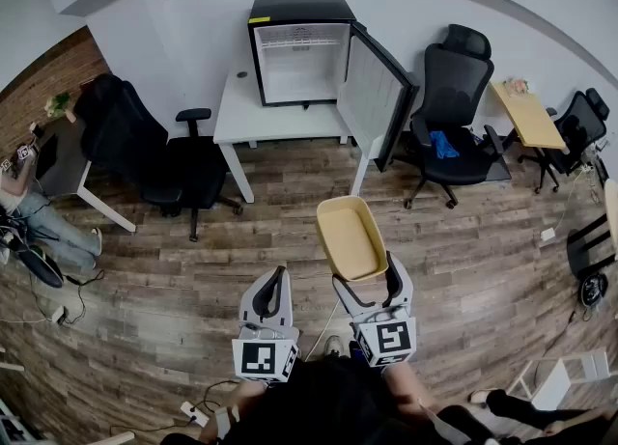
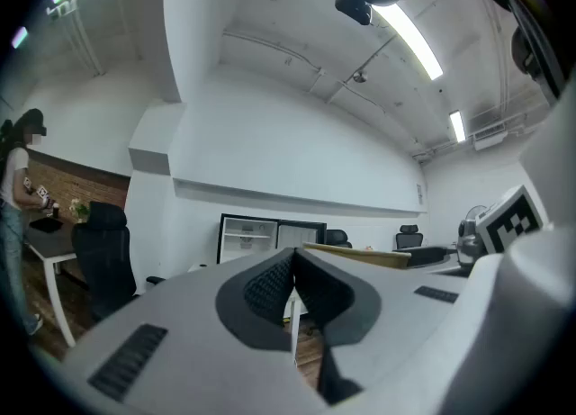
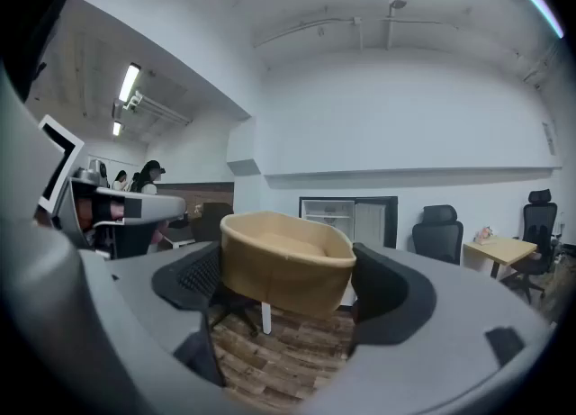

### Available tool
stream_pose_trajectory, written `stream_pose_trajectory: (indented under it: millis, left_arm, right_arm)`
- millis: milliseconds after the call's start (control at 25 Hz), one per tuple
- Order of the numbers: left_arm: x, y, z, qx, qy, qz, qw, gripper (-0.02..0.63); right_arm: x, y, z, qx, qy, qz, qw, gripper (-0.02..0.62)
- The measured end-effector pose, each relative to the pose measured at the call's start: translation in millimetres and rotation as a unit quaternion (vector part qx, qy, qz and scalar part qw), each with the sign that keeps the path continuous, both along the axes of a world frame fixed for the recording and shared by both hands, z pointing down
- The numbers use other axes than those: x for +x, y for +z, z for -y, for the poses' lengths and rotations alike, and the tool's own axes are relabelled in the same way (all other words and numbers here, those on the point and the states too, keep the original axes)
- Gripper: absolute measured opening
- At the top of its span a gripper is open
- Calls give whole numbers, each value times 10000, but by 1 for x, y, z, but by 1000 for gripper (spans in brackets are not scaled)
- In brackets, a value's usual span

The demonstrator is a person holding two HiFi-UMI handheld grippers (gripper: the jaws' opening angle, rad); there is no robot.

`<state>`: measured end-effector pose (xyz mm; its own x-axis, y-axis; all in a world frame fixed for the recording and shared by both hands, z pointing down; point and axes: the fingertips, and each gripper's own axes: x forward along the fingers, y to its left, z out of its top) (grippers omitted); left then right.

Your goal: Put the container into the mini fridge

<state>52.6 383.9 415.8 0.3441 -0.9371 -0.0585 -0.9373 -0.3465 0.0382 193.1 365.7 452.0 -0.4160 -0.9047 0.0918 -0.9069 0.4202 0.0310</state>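
Note:
A tan, empty, rounded-rectangular container [image 1: 351, 236] is held in the air over the wood floor, and my right gripper [image 1: 368, 277] is shut on its near end. In the right gripper view the container [image 3: 285, 263] fills the gap between the two black pads, pressed on both sides. My left gripper [image 1: 275, 289] hangs beside it to the left, jaws shut with nothing between them; its pads [image 2: 270, 283] meet in the left gripper view. The black mini fridge [image 1: 299, 49] stands on a white table [image 1: 253, 120] ahead, its door [image 1: 375, 97] swung open to the right and its white inside bare.
Black office chairs stand left [image 1: 154, 158] and right [image 1: 452, 120] of the white table. A wooden desk [image 1: 529, 115] is at the far right, a dark desk [image 1: 60, 158] at the far left with a person [image 1: 29, 211] beside it. Cables lie on the floor at left.

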Motion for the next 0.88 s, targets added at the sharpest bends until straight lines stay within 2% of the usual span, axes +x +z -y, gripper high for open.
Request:
stream_pose_trajectory:
  millis: [360, 600, 880]
  left_arm:
    - [12, 3, -3, -45, -30, 29, 10000, 9]
    - [34, 7, -2, -109, -95, 18, 9999, 9]
    - [47, 21, 7, -209, -396, 1, 9990, 9]
  right_arm:
    - [12, -2, -1, 2, 4, 102, 9999, 474]
    - [29, 0, 1, 18, -125, 115, 9999, 474]
    - [51, 6, 19, -46, -284, 136, 9995, 474]
